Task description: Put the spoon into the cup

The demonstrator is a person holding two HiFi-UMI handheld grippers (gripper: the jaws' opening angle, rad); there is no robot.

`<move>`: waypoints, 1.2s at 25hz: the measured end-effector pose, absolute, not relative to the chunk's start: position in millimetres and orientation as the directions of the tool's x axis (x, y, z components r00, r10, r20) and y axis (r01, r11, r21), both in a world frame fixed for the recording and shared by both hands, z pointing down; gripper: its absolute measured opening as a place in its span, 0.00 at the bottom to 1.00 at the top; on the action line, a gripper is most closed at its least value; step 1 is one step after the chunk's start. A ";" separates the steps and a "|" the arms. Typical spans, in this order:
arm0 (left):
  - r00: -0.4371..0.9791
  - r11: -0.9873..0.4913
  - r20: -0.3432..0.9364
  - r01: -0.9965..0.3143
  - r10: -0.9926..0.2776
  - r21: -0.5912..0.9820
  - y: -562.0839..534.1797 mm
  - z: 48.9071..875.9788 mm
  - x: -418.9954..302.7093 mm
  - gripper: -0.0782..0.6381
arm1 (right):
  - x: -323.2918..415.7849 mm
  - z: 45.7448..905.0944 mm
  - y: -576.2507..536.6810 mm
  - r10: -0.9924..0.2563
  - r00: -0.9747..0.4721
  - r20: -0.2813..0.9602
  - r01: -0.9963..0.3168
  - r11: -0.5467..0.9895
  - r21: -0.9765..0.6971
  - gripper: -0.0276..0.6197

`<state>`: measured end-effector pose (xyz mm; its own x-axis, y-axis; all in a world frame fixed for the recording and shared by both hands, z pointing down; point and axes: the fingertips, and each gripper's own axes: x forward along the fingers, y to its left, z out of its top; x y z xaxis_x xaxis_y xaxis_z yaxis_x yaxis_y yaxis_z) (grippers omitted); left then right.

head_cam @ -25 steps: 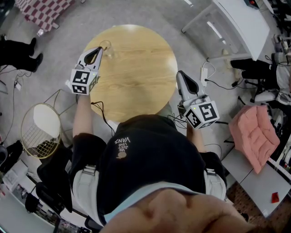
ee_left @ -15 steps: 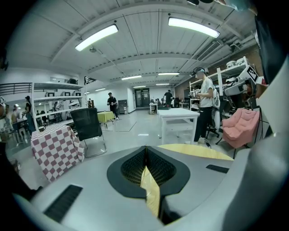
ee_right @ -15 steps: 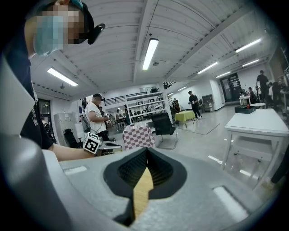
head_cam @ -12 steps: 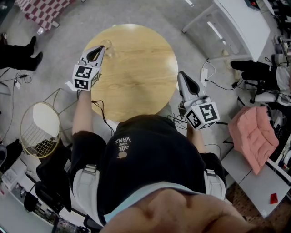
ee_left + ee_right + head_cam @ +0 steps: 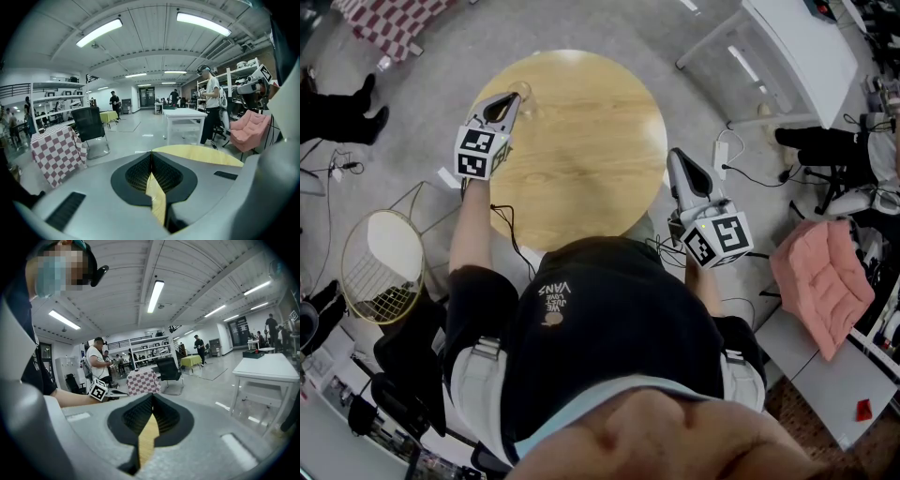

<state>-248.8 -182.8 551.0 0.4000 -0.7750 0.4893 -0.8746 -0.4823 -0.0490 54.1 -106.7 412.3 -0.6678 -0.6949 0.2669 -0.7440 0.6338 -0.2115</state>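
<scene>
My left claw [image 5: 512,97], closed and empty, hovers by the clear glass cup [image 5: 525,95], probably to steady it; my right claw [image 5: 674,153], also closed, idles.

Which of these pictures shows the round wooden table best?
The head view: the whole table top, seen from above. The left gripper view catches only a far sliver beyond its jaws; the right gripper view shows barely any.

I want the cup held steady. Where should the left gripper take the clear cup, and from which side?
Probably its side wall, mid-height, coming from the near left, where the left gripper points at it. The cup looks upright near the far-left edge of the table, so its round wall suits a sideways pinch. The jaws are together; open them first.
</scene>
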 end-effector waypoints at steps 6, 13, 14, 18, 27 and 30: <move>0.397 -0.487 0.506 -0.872 -0.766 -0.051 -183.7 557.9 -246.2 0.12 | 56.1 412.5 -104.8 -0.697 -0.666 0.267 -0.746 0.632 -0.210 0.04; 0.397 -0.499 0.535 -0.865 -0.746 -0.054 -181.9 563.9 -242.7 0.12 | 58.1 413.2 -103.7 -0.699 -0.664 0.265 -0.748 0.629 -0.212 0.04; 0.397 -0.500 0.536 -0.864 -0.745 -0.055 -181.6 564.2 -242.4 0.12 | 58.2 412.8 -103.3 -0.699 -0.664 0.265 -0.748 0.629 -0.212 0.04; 0.398 -0.495 0.525 -0.867 -0.752 -0.052 -183.4 564.5 -242.6 0.12 | 59.1 412.4 -102.3 -0.700 -0.663 0.265 -0.749 0.628 -0.213 0.04; 0.388 -0.487 0.509 -0.870 -0.768 -0.072 -186.1 561.9 -244.0 0.12 | 57.6 410.0 -99.9 -0.700 -0.665 0.260 -0.747 0.631 -0.212 0.04; 0.389 -0.488 0.513 -0.870 -0.766 -0.069 -186.3 563.2 -242.8 0.12 | 58.5 410.0 -101.0 -0.700 -0.665 0.260 -0.747 0.630 -0.213 0.04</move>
